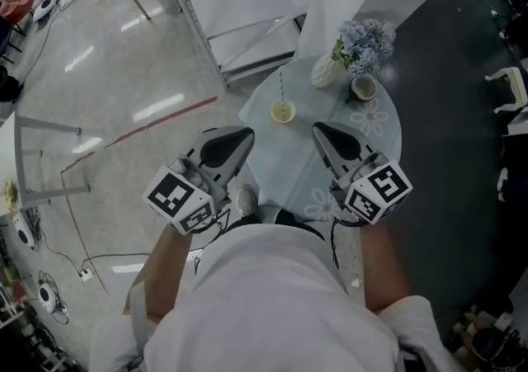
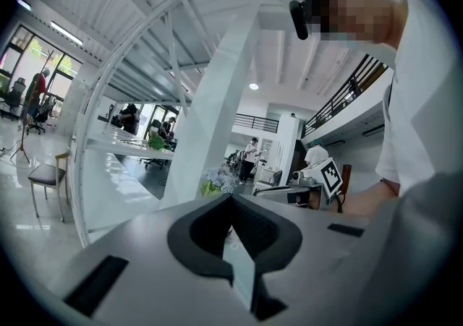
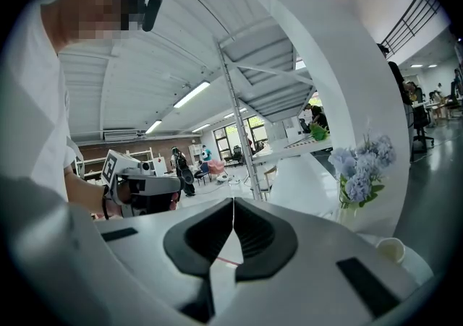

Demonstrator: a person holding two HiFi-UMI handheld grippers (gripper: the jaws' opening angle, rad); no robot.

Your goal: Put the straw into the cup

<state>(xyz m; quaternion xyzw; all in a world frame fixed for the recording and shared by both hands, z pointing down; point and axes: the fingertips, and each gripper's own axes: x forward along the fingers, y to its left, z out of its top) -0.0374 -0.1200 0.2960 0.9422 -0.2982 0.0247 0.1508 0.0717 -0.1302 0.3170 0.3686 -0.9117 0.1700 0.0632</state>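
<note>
Counting the tabletop stock, what is entry one?

Entry one: cup point(image 1: 283, 112), pale yellow inside, on the round glass table point(image 1: 388, 143) at about 10 o'clock from the table's centre in the head view.

And the straw?

Entry two: straw point(image 1: 280, 86), standing in the cup, its free end rising toward 12 o'clock.

Other items on the table?

Entry three: white vase point(image 1: 323, 73) at 12 o'clock, holding pale blue flowers point(image 1: 365, 39). Entry four: small second cup point(image 1: 363, 87), just beside the vase at 1 o'clock.

Left gripper, condition?

Left gripper point(image 1: 244, 136): clenched, the two dark pads meeting at the tips in the left gripper view, nothing between them. Its tip sits near the table's 9 o'clock edge; the cup lies at 1 o'clock from that tip, apart from it.

Right gripper?

Right gripper point(image 1: 320, 129): also clenched and holding nothing, the pads touching along one line in the right gripper view. Its tip hangs over the middle of the table; the cup lies at 11 o'clock from it, not touching.

Anything off the table?

White metal shelving point(image 1: 239, 7) at 11 o'clock on the pale floor point(image 1: 107, 73).
</note>
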